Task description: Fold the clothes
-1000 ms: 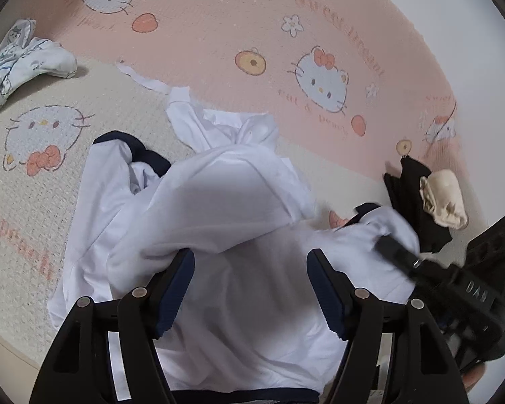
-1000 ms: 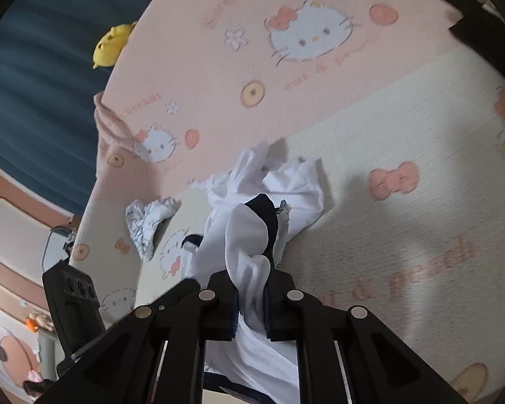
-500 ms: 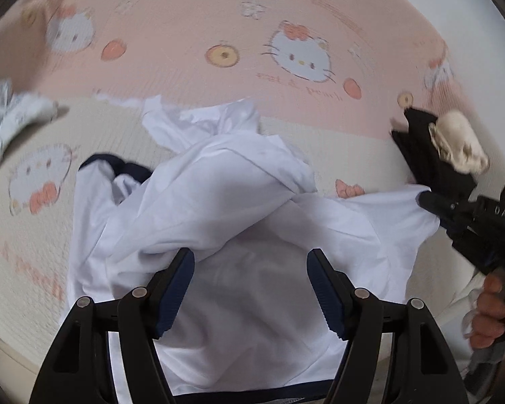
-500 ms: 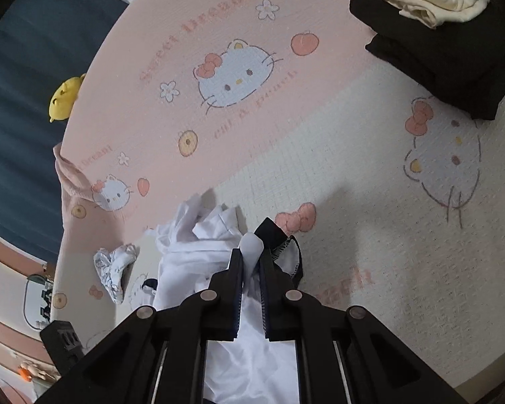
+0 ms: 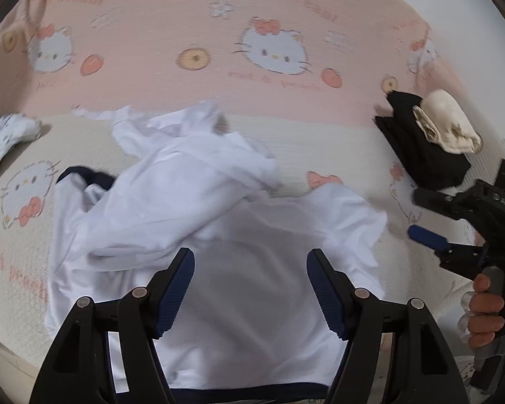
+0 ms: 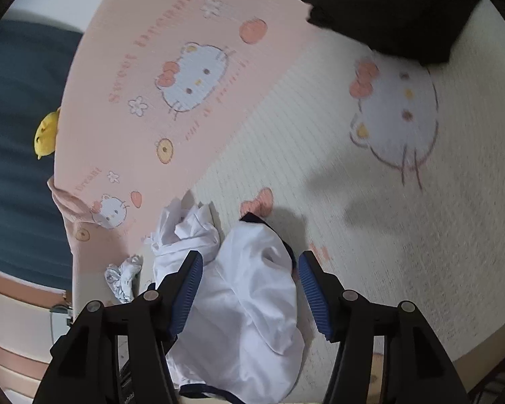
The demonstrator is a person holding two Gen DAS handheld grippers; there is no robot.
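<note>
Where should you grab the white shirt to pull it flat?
Probably the navy-trimmed sleeve end of the white shirt, coming from the left with the open left gripper. That edge lies free on the blanket, while the middle is bunched.

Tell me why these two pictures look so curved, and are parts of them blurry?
Both views are fisheye, so the bed sheet bulges and the corners go black. Left wrist view: the sheet's print and the white shirt edges smear. Right wrist view: the black clothes at the top are blurred, and soft shadows fall across the sheet.
</note>
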